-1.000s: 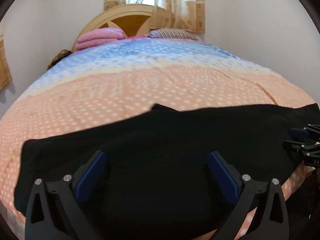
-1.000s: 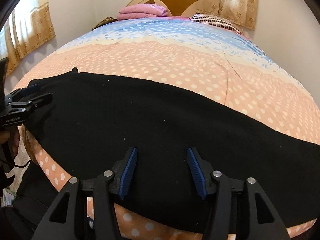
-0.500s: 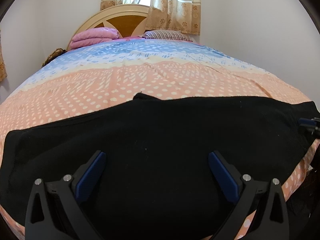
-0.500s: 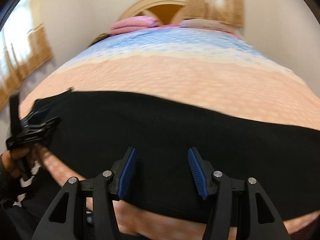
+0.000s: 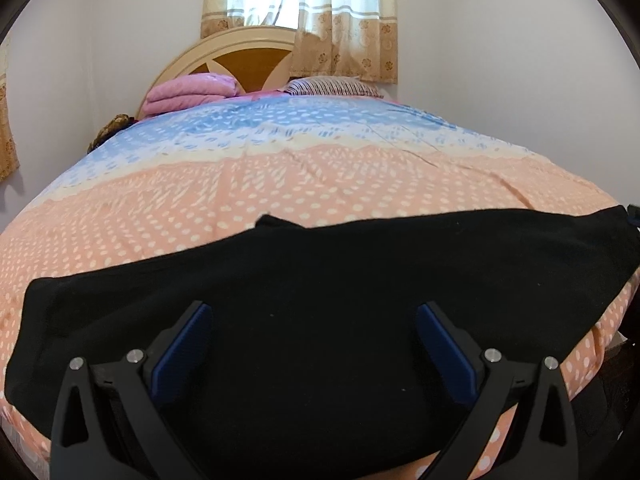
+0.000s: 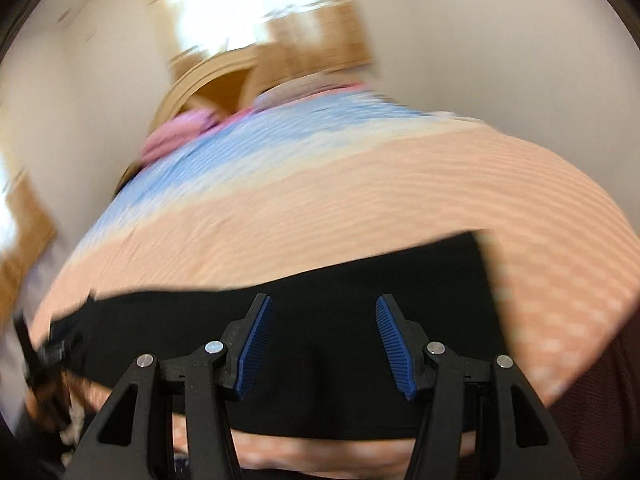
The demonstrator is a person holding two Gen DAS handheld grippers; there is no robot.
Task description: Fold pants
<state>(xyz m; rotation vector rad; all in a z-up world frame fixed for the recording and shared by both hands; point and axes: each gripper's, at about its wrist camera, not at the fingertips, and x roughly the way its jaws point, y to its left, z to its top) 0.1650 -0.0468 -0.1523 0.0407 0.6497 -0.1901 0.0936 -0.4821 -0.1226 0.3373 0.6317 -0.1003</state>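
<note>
Black pants (image 5: 320, 288) lie flat across the near edge of the bed, stretched left to right. They also show in the blurred right wrist view (image 6: 328, 336), where one end stops at the right. My left gripper (image 5: 314, 344) is open and empty just above the middle of the pants. My right gripper (image 6: 324, 340) is open and empty above the pants near that end. The left gripper shows blurred at the far left of the right wrist view (image 6: 44, 356).
The bed (image 5: 304, 184) has a peach and blue dotted cover. A folded pink blanket (image 5: 188, 94) and a striped pillow (image 5: 332, 86) lie by the wooden headboard (image 5: 232, 58). A curtained window (image 5: 304, 12) is behind it. White walls stand on both sides.
My right gripper has swung fast to the right along the pants, so its view is blurred and shows the pants' end. My left gripper has pulled back slightly. Both stay open.
</note>
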